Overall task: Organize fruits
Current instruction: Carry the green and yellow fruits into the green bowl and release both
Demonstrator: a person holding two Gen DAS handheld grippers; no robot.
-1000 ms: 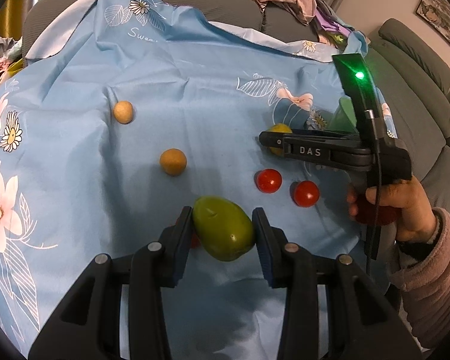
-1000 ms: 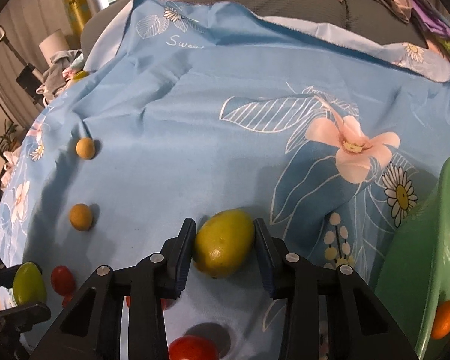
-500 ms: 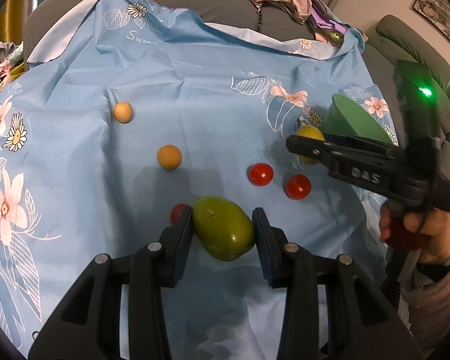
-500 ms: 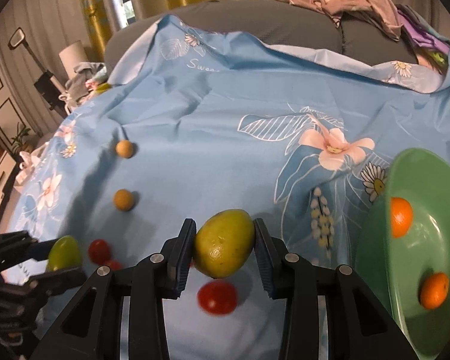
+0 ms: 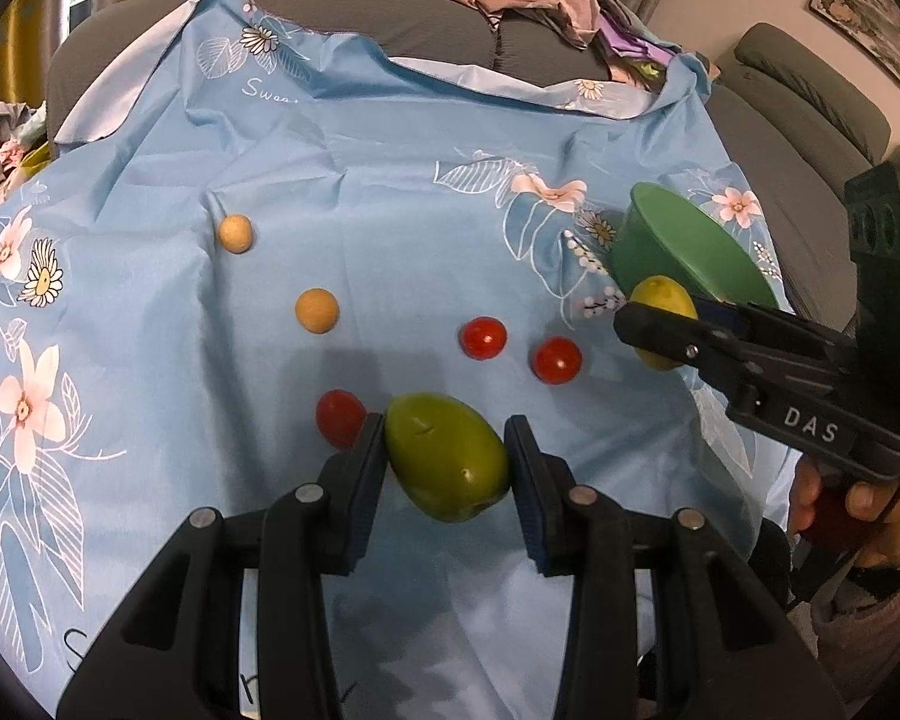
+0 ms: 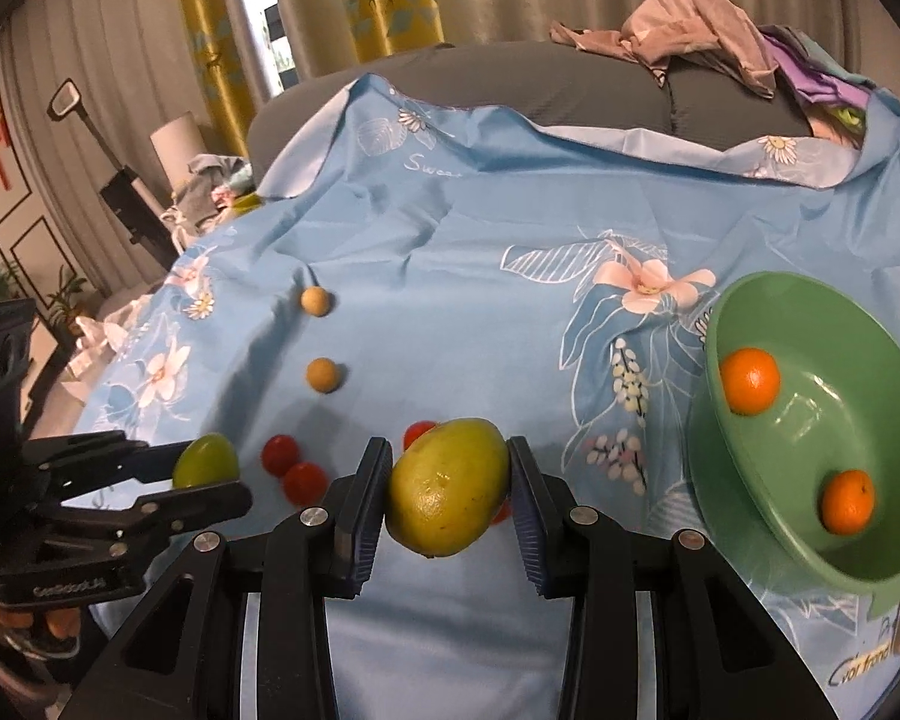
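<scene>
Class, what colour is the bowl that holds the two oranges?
Green. The bowl shows best in the right wrist view, its inside facing the camera.

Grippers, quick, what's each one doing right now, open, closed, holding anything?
Left gripper: closed on the green fruit, held above the cloth.
Right gripper: closed on the yellow-green lemon, held up near the green bowl.

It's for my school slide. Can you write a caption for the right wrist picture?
The right gripper holds a yellow-green lemon above the blue cloth, beside a green bowl.
</scene>
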